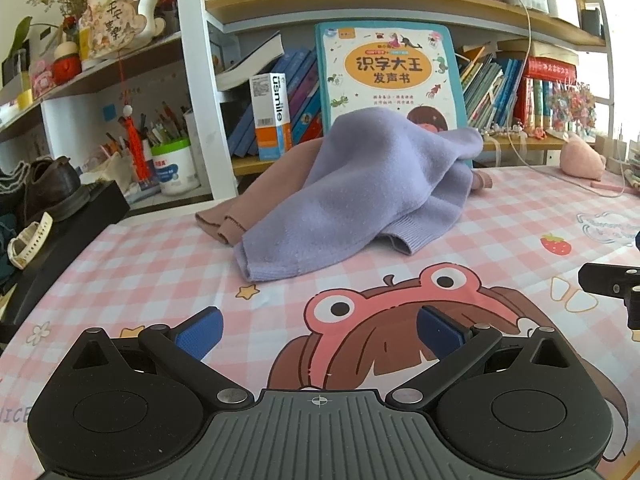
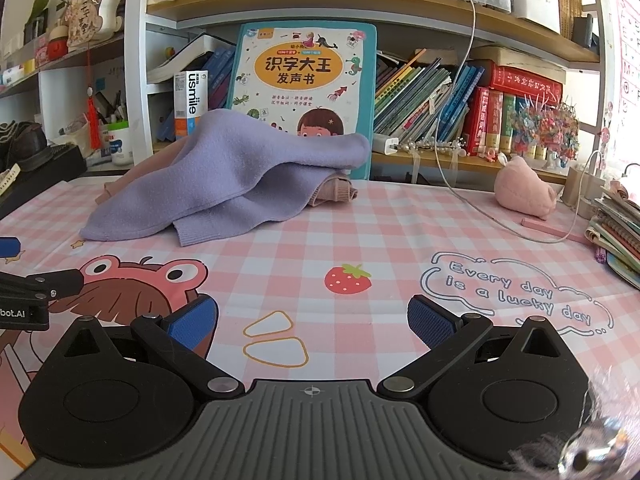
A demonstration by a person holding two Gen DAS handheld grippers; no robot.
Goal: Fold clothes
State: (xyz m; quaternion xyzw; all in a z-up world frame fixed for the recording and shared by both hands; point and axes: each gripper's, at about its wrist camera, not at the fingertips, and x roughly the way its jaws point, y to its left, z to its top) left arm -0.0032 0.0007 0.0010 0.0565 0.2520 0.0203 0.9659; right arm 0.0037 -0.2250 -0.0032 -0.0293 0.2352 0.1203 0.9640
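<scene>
Pink checked tablecloth (image 2: 360, 236) w/ cartoon print, bookshelf (image 2: 400, 4) behind. Purple sweater (image 1: 352, 196) heaped over pink garment (image 1: 280, 176) at far edge, against big book (image 1: 388, 76). Left gripper (image 1: 318, 330) & right gripper (image 2: 312, 322): both spread wide, empty, well short of clothes.

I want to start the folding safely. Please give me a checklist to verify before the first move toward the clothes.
1. Left tongs open and holding nothing: ok.
2. Right tongs open and holding nothing: ok.
3. Purple sweater within view, lying crumpled on top of the pink garment: ok.
4. Sweater spread flat for folding: not ok, it is bunched up.
5. Checked tablecloth bare between the tongs and the clothes: ok.
6. White cable and pink plush toy apart from the clothes: ok.
</scene>
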